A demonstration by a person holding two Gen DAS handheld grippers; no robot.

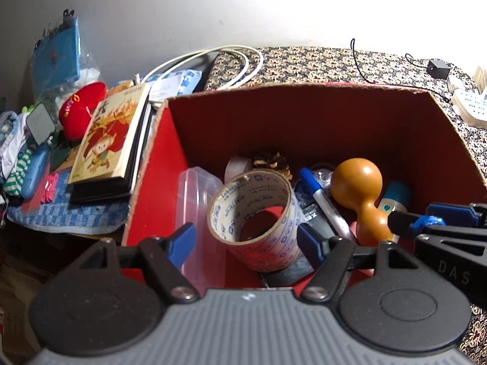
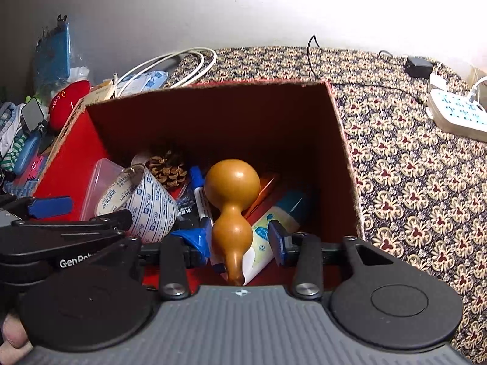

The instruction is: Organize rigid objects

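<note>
Both claws hang over the red box (image 1: 304, 121). The left claw (image 1: 246, 240) gapes around the tape roll (image 1: 254, 213) — stiff, light, best pinched across its walls. The right claw (image 2: 240, 238) brackets the gourd (image 2: 232, 203) unclosed — smooth, likely slippery, waist safest.

- Bright light is thrown onto the wall (image 1: 213, 6) from the upper right.
- The box (image 2: 213, 121) interior is left shadowed.
- Edges are bent, corners darkened.
</note>
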